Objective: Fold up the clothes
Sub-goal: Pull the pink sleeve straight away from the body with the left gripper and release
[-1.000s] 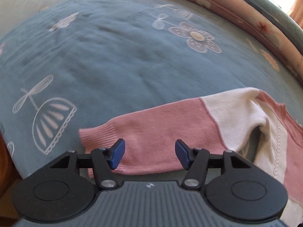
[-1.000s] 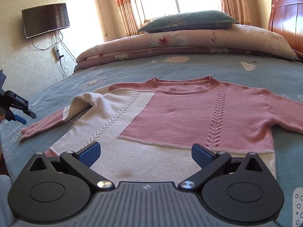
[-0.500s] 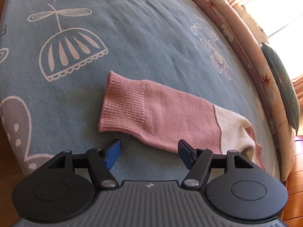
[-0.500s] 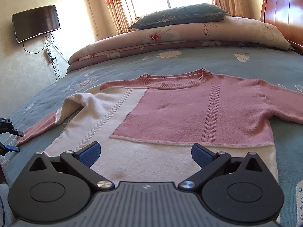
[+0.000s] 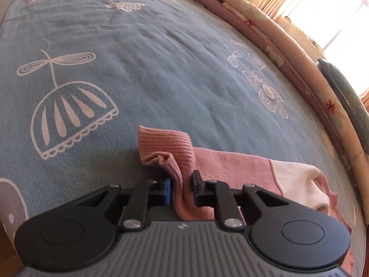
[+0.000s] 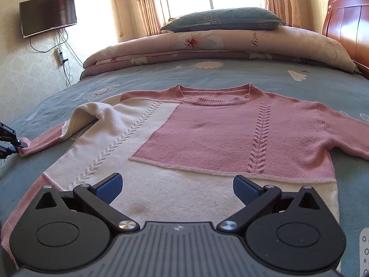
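Observation:
A pink and cream knitted sweater (image 6: 207, 136) lies flat, front up, on the blue bed cover (image 6: 253, 73). Its left sleeve (image 5: 230, 168) stretches out towards the bed's edge. My left gripper (image 5: 182, 190) is shut on the ribbed pink cuff (image 5: 168, 147), which is bunched and lifted between the fingers. In the right wrist view the left gripper (image 6: 9, 138) shows at the far left edge, holding the cuff end. My right gripper (image 6: 177, 188) hovers open just above the cream hem (image 6: 184, 198), nothing between its fingers. The right sleeve (image 6: 346, 136) runs off to the right.
A folded floral quilt (image 6: 219, 46) with a dark pillow (image 6: 223, 19) on top lies across the far side of the bed. A wooden headboard (image 6: 346, 23) stands at the right. A television (image 6: 48, 15) hangs on the left wall. Blue cover (image 5: 138, 69) spreads beyond the cuff.
My left gripper has closed on the sleeve cuff, which lay flat half a second ago and is now pinched and raised. The right gripper has barely moved above the hem.

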A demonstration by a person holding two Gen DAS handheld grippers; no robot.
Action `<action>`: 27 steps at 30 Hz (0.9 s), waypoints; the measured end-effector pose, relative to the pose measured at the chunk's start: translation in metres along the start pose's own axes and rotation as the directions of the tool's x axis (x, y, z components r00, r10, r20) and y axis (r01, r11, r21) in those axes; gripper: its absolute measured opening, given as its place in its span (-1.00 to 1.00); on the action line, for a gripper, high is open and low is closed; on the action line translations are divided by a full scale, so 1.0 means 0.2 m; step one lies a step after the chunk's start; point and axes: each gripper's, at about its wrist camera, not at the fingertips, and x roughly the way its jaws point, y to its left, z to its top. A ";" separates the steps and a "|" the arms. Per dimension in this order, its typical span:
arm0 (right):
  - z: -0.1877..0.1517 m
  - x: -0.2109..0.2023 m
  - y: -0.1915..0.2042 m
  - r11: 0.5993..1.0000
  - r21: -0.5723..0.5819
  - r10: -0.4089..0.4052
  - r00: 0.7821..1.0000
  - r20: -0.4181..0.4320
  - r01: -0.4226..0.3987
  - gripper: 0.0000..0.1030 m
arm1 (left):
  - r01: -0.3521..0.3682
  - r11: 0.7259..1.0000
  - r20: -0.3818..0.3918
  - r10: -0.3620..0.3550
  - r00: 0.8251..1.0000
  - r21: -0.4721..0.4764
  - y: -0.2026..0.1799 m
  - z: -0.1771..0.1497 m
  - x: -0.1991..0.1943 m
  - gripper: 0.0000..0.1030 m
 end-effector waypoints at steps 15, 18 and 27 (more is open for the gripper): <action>-0.03 0.02 0.07 0.994 -0.110 -0.015 1.000 -0.009 0.014 1.00 | -0.078 0.977 0.161 0.046 0.986 0.198 -0.28 0.45 -0.01 -0.74; -0.03 0.03 0.07 0.992 -0.122 -0.018 1.000 -0.017 0.015 1.00 | -0.103 0.962 0.178 0.059 0.982 0.251 -0.35 0.53 0.03 -0.74; -0.06 0.11 0.05 0.993 -0.117 -0.036 0.997 -0.064 0.028 1.00 | -0.161 0.945 0.144 0.124 0.982 0.283 -0.36 0.58 0.30 -0.73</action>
